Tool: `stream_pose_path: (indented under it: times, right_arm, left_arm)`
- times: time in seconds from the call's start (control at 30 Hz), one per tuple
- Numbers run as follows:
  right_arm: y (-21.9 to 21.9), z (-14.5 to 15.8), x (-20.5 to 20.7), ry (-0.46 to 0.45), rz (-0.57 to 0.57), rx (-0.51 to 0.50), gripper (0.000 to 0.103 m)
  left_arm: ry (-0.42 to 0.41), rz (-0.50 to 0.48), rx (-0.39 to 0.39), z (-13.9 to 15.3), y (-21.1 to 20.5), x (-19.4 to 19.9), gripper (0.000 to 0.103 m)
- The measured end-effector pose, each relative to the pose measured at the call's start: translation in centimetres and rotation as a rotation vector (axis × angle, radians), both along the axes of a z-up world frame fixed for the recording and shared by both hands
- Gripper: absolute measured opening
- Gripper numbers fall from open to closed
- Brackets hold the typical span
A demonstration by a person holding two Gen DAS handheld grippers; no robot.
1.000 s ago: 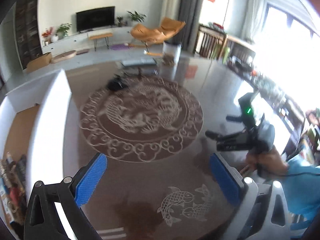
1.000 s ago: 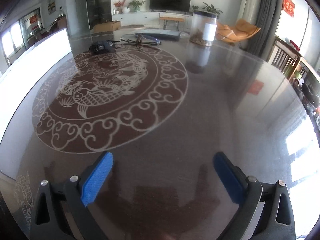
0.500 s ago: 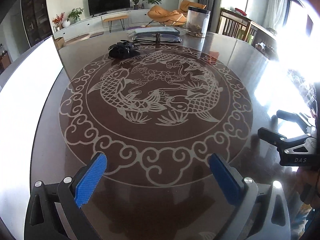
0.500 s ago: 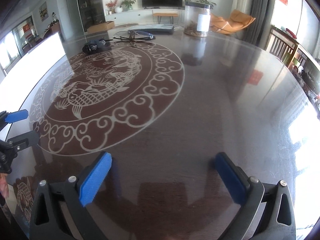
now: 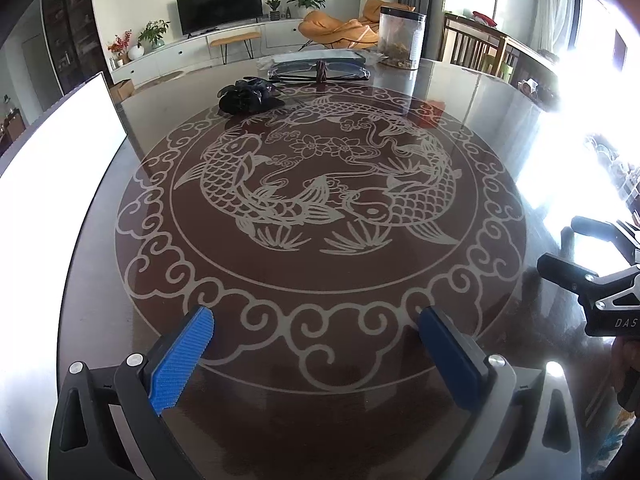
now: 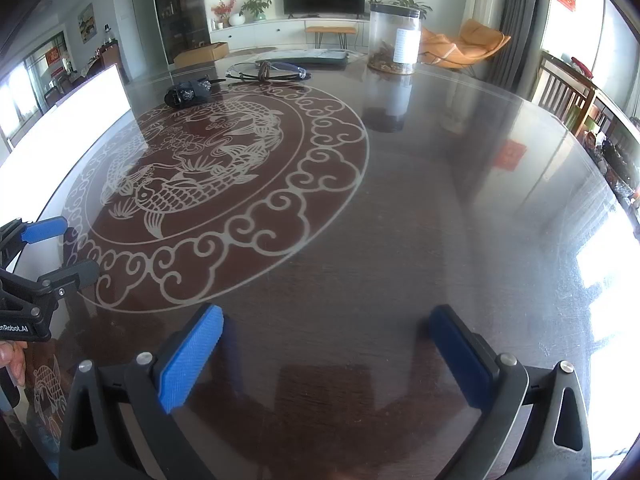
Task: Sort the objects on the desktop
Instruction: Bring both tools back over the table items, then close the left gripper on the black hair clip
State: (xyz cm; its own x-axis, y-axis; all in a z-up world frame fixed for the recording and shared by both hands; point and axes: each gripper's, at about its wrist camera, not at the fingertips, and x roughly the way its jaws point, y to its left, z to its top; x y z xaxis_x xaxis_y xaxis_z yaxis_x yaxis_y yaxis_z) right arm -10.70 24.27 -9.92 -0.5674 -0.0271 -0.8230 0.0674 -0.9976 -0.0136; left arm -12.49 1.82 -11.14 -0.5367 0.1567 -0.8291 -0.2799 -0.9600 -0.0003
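I held both tongs wide apart and empty over the near edge of the desk: the left tongs above the scrolled border of the fish medallion, the right tongs over bare dark wood beside it. At the far edge lay a black crumpled bundle, and just behind it clear safety glasses with their long axis running along that edge, a dark band at their middle. A clear cylindrical jar stood toward the far right corner. Nothing lay between my tongs and those things.
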Motion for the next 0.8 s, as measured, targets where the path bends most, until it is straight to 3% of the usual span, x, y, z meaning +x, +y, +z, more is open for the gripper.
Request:
stream_pose_path:
  times: [0.17,0.33,0.57,0.8]
  right_arm:
    - [0.0,0.1,0.1,0.0,0.0,0.0,0.103]
    - [0.0,0.1,0.1,0.0,0.0,0.001,0.103]
    - [0.0,0.1,0.2,0.0,0.003,0.0,0.103]
    - [-0.2,0.1,0.3,0.002,0.021,0.001,0.103]
  left_arm:
    - [-0.019,-0.006,-0.007,0.0,-0.3,-2.8,0.103]
    - [-0.075,0.039,-0.02,0.2,-1.3,-9.3,0.103]
    - [-0.136,0.018,-0.037,0.3,-0.8,-18.5,0.103]
    - [-0.143,-0.003,-0.042,0.4,0.0,-24.4,0.103]
